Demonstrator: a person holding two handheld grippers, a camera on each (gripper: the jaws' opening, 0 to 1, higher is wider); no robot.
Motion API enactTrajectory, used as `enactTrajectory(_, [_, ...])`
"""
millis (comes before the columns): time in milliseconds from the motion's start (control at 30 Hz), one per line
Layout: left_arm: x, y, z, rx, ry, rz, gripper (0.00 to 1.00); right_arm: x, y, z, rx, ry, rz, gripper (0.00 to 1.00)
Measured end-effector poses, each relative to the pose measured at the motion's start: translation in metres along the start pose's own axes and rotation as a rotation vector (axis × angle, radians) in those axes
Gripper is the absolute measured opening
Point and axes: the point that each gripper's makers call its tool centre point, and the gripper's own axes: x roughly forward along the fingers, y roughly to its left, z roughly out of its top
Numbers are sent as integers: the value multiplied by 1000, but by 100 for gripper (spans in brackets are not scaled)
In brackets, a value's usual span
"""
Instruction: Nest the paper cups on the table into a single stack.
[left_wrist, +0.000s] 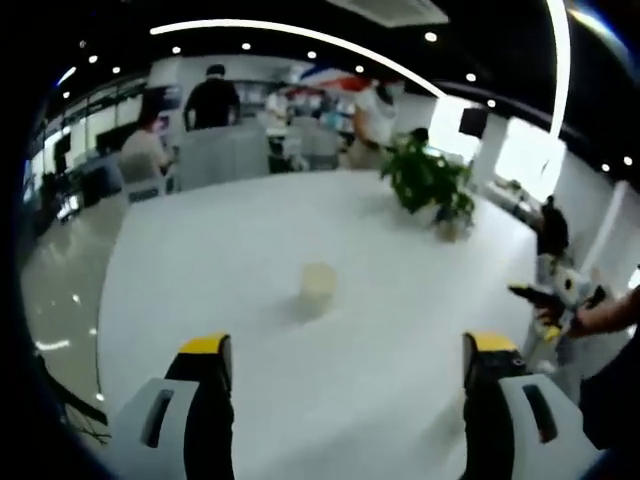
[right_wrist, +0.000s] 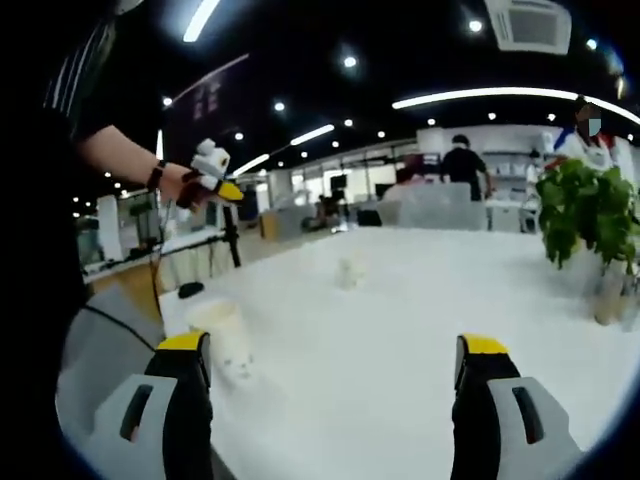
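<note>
A pale paper cup (left_wrist: 318, 288) stands upright on the white table (left_wrist: 220, 260), ahead of my left gripper (left_wrist: 347, 352) and well beyond its tips. That gripper is open, with nothing between its yellow-tipped jaws. In the right gripper view a second paper cup (right_wrist: 222, 338) stands near the table's (right_wrist: 420, 300) edge, just beyond the left jaw of my right gripper (right_wrist: 333, 352), which is open and holds nothing. The farther cup (right_wrist: 347, 272) shows small near mid-table. A hand holds the left gripper (right_wrist: 212, 172) up at the left. The right gripper (left_wrist: 552, 297) enters at the right.
A potted green plant (left_wrist: 430, 182) stands on the far part of the table, also seen as the plant (right_wrist: 588, 215) at the right. Several people (left_wrist: 212, 100) stand or sit by desks behind the table. The table edge (right_wrist: 175, 300) drops to the floor at the left.
</note>
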Motion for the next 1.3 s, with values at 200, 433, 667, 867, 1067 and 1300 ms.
enactTrajectory(200, [18, 7, 10, 40, 53, 1, 90, 0, -2, -3, 9, 1, -3, 100])
enactTrajectory(433, [38, 18, 32, 71, 72, -1, 88, 2, -5, -2, 11, -5, -4, 100])
enactTrajectory(667, [59, 25, 38, 88, 131, -22, 87, 4, -6, -4, 23, -8, -5, 100])
enactTrajectory(867, [77, 31, 36, 68, 207, -45, 86, 4, -7, -8, 27, -1, -8, 100])
enactTrajectory(1067, [94, 34, 34, 82, 264, -64, 85, 4, -10, -17, 40, 8, -14, 100])
enactTrajectory(1300, [115, 42, 34, 89, 307, -74, 84, 8, -7, -19, 53, 9, -10, 100])
